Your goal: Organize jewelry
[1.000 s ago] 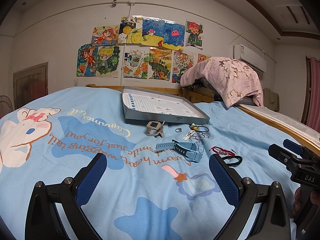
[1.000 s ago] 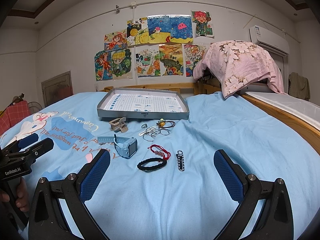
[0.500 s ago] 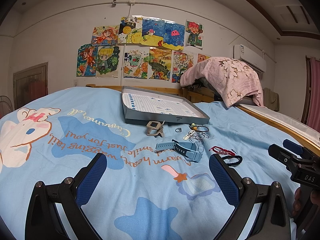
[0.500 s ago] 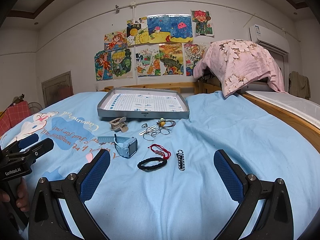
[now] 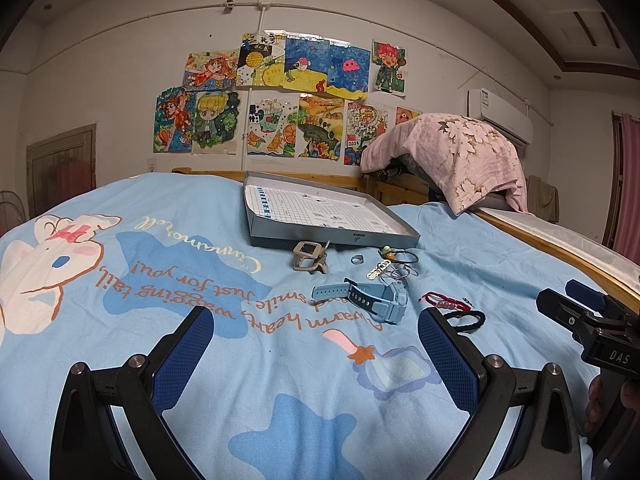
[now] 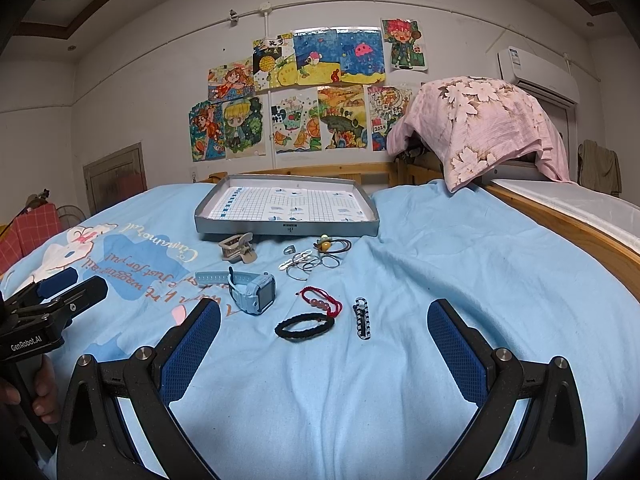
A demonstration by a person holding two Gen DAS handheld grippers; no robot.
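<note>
Jewelry lies loose on a blue bedspread in front of a shallow grey tray (image 6: 288,227), also in the left wrist view (image 5: 320,236). There is a blue watch (image 6: 256,290) (image 5: 374,300), a beige watch (image 6: 237,247) (image 5: 310,256), a red beaded bracelet (image 6: 322,300) (image 5: 442,301), a black braided bracelet (image 6: 304,326) (image 5: 468,319), a black-and-white bracelet (image 6: 362,318), a ring (image 6: 290,249) (image 5: 358,258) and a heap of thin rings and hair ties (image 6: 320,256) (image 5: 394,266). My left gripper (image 5: 316,340) and right gripper (image 6: 324,332) are both open and empty, low over the bedspread, short of the items.
A wooden bed rail (image 6: 560,224) runs along the right. A pink flowered cloth (image 6: 484,128) covers something behind the bed. Drawings (image 6: 304,88) hang on the far wall. Each gripper shows at the edge of the other's view.
</note>
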